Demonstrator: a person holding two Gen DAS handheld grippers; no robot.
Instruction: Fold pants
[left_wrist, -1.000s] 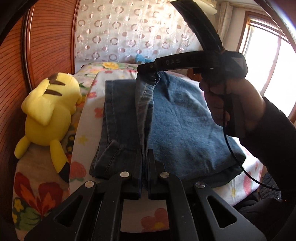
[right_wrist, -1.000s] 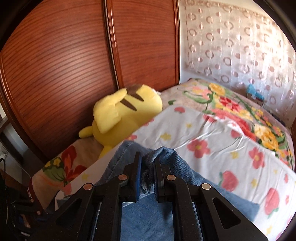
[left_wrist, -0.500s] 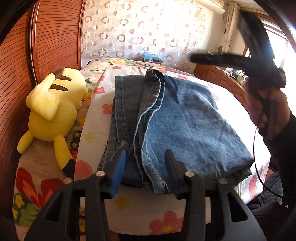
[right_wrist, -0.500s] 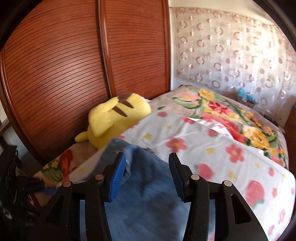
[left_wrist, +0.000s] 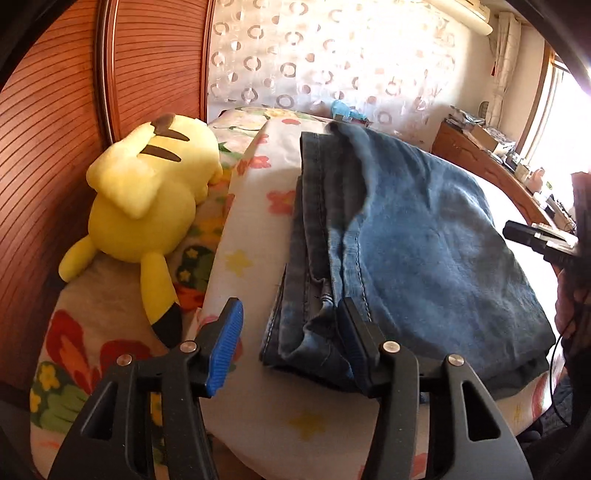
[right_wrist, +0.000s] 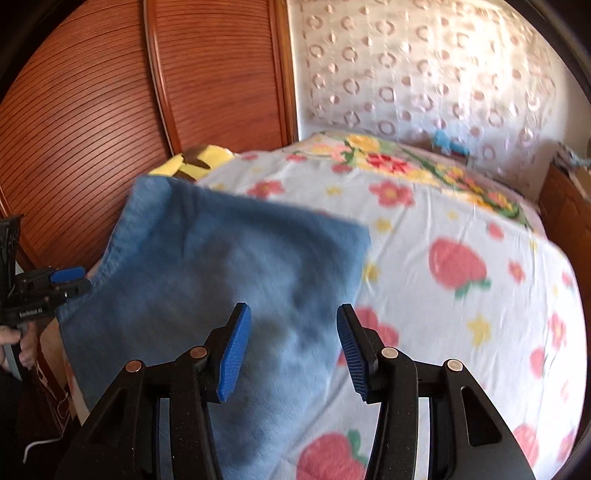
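Blue jeans (left_wrist: 424, 240) lie folded into a thick rectangle on the flowered bed sheet (left_wrist: 255, 240). My left gripper (left_wrist: 290, 314) hovers at the pile's near left corner. Its jaws are opening; the hem corner lies between and below the blue pads (left_wrist: 227, 343), which do not press it. In the right wrist view my right gripper (right_wrist: 293, 314) stands open above the blurred jeans (right_wrist: 221, 258), holding nothing. A hand holds the right gripper (left_wrist: 532, 240) at the right edge of the left wrist view. The left gripper (right_wrist: 62, 280) shows at the left edge of the right wrist view.
A yellow plush toy (left_wrist: 147, 192) lies left of the jeans against the ribbed wooden wardrobe doors (left_wrist: 55, 129). A patterned curtain (left_wrist: 332, 55) hangs behind the bed. A wooden cabinet (left_wrist: 480, 158) with small items stands at the right. The sheet (right_wrist: 461, 258) stretches right of the jeans.
Both grippers were shut on denim edges and have let go and opened. The folded layer now lies flat. The right gripper has drawn away to the right.
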